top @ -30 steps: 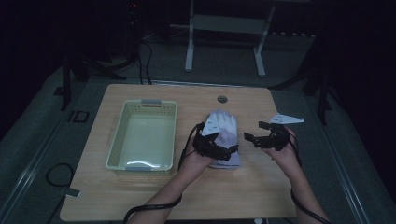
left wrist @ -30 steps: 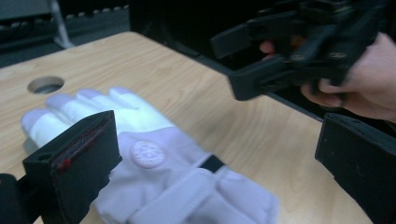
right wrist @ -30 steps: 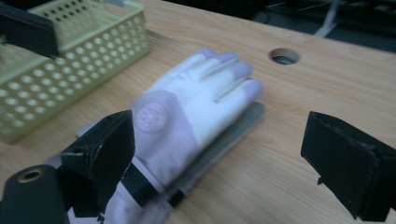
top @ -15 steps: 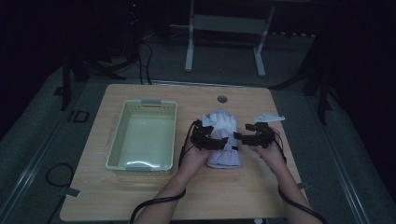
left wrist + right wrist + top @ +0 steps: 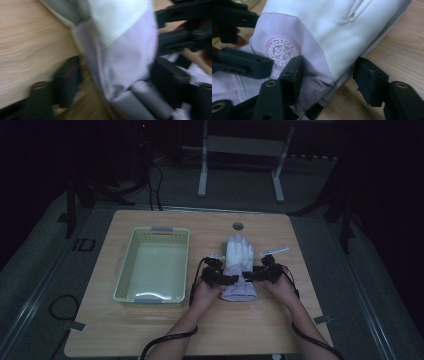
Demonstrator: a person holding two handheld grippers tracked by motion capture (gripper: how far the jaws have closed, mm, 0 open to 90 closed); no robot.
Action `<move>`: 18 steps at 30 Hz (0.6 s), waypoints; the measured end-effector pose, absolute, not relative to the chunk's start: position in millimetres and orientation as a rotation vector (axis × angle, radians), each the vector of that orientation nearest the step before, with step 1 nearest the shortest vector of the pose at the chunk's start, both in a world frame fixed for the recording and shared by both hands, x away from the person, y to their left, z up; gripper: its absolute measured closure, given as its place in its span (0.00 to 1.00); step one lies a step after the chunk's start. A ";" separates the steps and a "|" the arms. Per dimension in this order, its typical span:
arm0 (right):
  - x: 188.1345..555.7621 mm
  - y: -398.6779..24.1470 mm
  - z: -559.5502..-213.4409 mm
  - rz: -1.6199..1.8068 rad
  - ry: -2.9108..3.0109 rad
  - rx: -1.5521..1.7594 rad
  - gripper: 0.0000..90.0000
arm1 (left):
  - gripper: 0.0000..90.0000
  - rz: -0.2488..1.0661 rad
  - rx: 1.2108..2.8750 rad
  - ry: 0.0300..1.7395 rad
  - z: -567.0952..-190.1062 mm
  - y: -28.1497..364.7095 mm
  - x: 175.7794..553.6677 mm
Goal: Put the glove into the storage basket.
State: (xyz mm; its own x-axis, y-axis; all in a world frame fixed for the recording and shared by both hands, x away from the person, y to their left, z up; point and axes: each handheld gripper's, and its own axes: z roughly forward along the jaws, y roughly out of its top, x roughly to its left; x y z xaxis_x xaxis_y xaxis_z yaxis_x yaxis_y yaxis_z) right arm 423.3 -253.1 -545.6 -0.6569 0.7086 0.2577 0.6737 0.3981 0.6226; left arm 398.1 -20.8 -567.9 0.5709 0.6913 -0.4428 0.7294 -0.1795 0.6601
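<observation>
One glove [image 5: 239, 265], one basket [image 5: 152, 265], two grippers, perhaps two papers.

Dim room (grey floor [image 5: 45, 265]), white metal frame [image 5: 240, 165] behind.

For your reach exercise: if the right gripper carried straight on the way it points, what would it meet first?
Most likely the glove: its lilac cuff edge already lies between the right gripper jaws, which have just been closing. Depth beyond is unclear.
</observation>
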 end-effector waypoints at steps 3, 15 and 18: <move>424.2 -252.1 -545.6 1.111 2.605 1.299 0.60 | 0.43 -0.072 1.920 1.132 -566.6 -22.0 399.9; 410.8 -247.0 -537.1 1.113 2.524 1.278 0.88 | 0.68 -0.061 1.976 1.114 -552.5 -26.2 399.9; 408.7 -246.5 -534.0 1.119 2.512 1.276 0.88 | 0.70 -0.059 1.989 1.110 -547.6 -27.1 399.3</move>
State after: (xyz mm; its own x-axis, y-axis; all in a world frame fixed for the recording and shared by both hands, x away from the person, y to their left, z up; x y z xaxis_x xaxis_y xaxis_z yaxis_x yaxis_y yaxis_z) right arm 408.7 -246.5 -534.0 -0.6406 0.7360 0.2190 0.6550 0.3748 0.6562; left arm 399.3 -27.1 -547.6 0.6073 0.6821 -0.4074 0.7212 -0.2582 0.6428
